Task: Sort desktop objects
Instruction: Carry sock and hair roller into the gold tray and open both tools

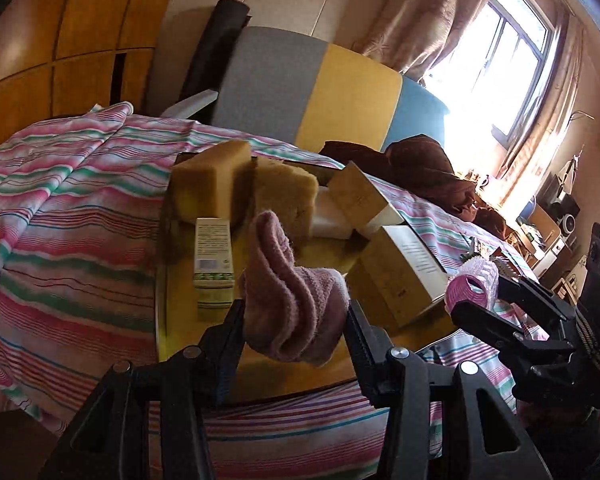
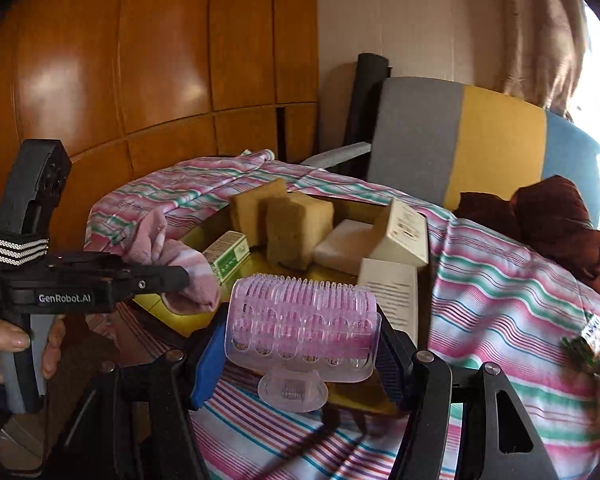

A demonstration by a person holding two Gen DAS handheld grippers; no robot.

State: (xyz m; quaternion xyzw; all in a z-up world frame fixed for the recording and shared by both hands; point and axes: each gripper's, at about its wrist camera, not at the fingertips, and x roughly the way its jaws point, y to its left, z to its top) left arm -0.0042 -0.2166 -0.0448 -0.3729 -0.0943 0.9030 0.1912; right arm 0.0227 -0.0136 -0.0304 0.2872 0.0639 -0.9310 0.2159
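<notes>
Mid-carry toward the yellow box [image 1: 164,280]: left gripper [image 1: 296,320] clamps a pink sock [image 1: 292,304], right gripper [image 2: 300,344] grips a pink roller brush [image 2: 304,320]; next, release both inside

Striped bedsheet [image 1: 72,208], tricolour headboard [image 1: 300,84], curtains [image 1: 432,12]

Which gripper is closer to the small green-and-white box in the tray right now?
Left. The left gripper, shut on the pink sock, is right beside the green-and-white box. The right gripper, holding the pink hair roller, sits farther over, by the tray's near-right side.
</notes>
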